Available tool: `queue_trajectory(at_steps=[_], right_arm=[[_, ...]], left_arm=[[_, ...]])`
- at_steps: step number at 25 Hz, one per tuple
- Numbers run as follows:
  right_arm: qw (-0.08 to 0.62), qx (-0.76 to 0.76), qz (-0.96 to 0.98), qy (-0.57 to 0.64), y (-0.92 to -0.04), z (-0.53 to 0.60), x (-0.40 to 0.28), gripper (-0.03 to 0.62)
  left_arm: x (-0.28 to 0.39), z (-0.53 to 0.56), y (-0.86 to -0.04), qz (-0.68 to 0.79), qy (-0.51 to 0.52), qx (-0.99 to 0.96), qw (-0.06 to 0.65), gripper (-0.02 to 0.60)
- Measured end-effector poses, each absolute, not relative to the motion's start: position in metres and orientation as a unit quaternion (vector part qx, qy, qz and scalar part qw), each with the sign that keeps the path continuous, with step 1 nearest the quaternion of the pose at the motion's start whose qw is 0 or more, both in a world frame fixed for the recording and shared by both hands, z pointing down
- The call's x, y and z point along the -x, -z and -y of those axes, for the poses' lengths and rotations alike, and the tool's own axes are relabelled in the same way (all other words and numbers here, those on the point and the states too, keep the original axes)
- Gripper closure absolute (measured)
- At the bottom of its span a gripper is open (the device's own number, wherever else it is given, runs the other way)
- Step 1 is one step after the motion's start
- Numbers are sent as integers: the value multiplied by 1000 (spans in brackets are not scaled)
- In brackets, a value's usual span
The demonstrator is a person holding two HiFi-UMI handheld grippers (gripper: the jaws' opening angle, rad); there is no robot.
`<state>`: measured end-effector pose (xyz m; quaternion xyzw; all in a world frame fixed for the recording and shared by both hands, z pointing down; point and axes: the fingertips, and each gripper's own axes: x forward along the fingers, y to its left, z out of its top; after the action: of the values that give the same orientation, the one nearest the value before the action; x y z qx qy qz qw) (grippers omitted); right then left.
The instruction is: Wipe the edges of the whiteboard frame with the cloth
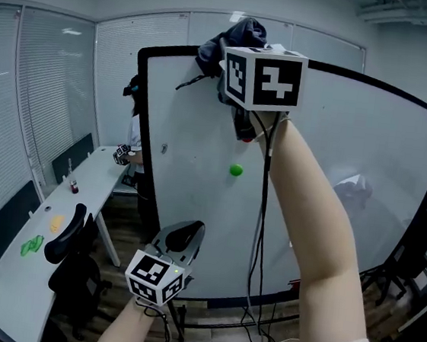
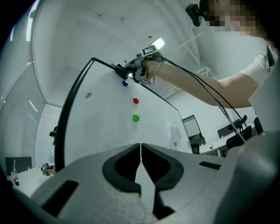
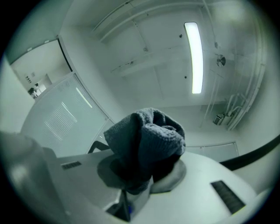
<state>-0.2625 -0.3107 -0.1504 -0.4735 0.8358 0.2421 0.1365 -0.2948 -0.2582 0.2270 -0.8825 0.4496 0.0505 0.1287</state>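
**Q:** Where is the cloth?

**A:** The cloth (image 1: 240, 38) is dark grey and bunched. It sits at the top edge of the black frame (image 1: 138, 119), near the upper left corner of the whiteboard (image 1: 337, 165). The head view shows it overlapping that edge, but not whether it presses on it.

**Q:** What holds it?

**A:** The right gripper (image 3: 141, 177) holds it, high up on an outstretched arm (image 1: 309, 239). In the right gripper view the jaws pinch the cloth's lower fold and the rest bulges above them. Behind it there is only ceiling and one strip light (image 3: 194, 57). The board's face does not show in that view.

**Q:** And the other gripper?

**A:** The left gripper (image 2: 141, 158) hangs low, in front of the board's bottom edge. Its jaws are pressed together at the tips, with nothing between them.

**Q:** What does the left gripper view add?

**A:** It looks up the board and shows three dots on it: one blue (image 2: 125, 83), one red (image 2: 135, 100) and one green (image 2: 136, 117). They run in a line down from the right gripper. The head view shows only the green one clearly.

**Q:** What lies around the board?

**A:** One long white desk (image 1: 24, 283) runs along the left wall, with one black chair (image 1: 75, 246) beside it. Two cables (image 1: 258, 240) hang from the high gripper towards the floor. A second person (image 1: 133, 138) stands partly hidden at the board's left edge.
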Motion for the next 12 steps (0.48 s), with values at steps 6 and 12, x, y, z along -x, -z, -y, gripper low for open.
queue_trajectory(at_steps=[6,12], right_arm=[[148,473,-836,-237,151,325,173,522],[151,473,-834,-241,151,334,97,522]], left_arm=[[211,271,-234,-440,-60,888,121,558],[142,279,-234,-443,-65,886,119,558]])
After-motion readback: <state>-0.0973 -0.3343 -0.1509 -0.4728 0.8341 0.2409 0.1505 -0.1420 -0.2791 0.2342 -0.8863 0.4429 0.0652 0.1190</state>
